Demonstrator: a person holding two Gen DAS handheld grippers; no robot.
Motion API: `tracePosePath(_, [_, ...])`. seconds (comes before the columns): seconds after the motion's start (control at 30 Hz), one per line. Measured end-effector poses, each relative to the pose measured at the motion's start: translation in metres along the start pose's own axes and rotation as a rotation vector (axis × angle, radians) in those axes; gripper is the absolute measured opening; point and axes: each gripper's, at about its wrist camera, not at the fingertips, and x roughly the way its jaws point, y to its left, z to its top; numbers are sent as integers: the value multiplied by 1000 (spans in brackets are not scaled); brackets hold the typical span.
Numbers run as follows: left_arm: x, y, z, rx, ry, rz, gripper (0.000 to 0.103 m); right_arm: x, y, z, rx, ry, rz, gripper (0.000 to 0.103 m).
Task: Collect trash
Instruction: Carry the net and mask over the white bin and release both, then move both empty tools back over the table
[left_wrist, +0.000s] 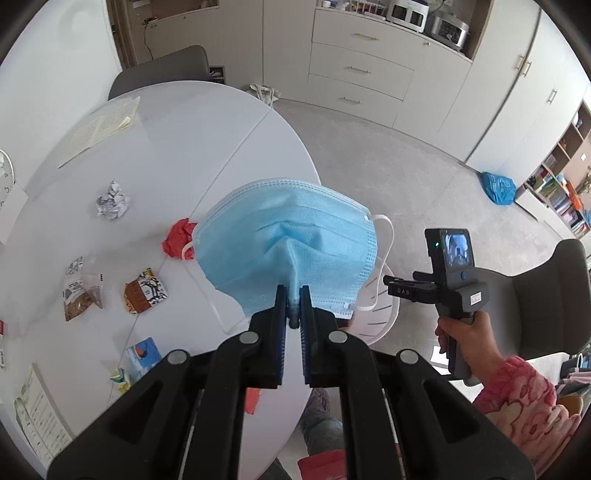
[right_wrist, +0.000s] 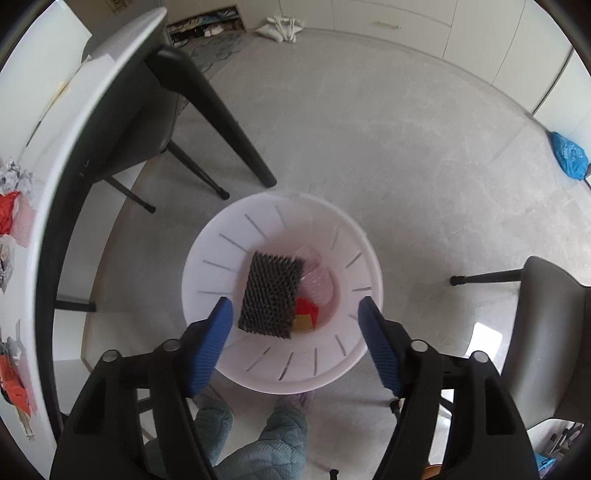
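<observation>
My left gripper (left_wrist: 293, 295) is shut on a light blue face mask (left_wrist: 288, 243), pinched at its lower edge and held above the edge of the round white table (left_wrist: 221, 122). A red crumpled wad (left_wrist: 179, 238), a crumpled foil ball (left_wrist: 112, 200) and two snack wrappers (left_wrist: 144, 290) lie on the table. My right gripper (right_wrist: 295, 310) points down, open, over a white slotted bin (right_wrist: 218, 258) on the floor. Inside the bin lie a dark spiky pad (right_wrist: 271, 293), a clear plastic cup (right_wrist: 317, 284) and red and yellow scraps (right_wrist: 306, 314). Nothing is between the right pads.
Papers (left_wrist: 98, 129) and a small card (left_wrist: 142, 356) lie on the table. A grey chair (left_wrist: 543, 295) stands at the right, another chair (right_wrist: 129, 125) under the table beside its dark leg (right_wrist: 221, 114). A blue bag (right_wrist: 569, 157) lies on the floor. The person's feet (right_wrist: 258, 424) stand by the bin.
</observation>
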Motion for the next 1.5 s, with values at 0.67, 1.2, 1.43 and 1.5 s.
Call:
tracePosePath(0.67, [136,-124,10,206,170,-79,19,-195,-48,-39,-11,-270,-105,95])
tracePosePath(1.2, [5,-51,10,62,-96,-74,95,-230,-8,-38,-57,-319,-2,96])
tracePosePath(1.43, [-62,27,-19,-46,-164,69,95,-261,60,-34,-183,-388,88,101])
tracePosePath(1.5, [-73,50,-31,-85,-166,108,95,-264,78,-34,-216,-393,115,101])
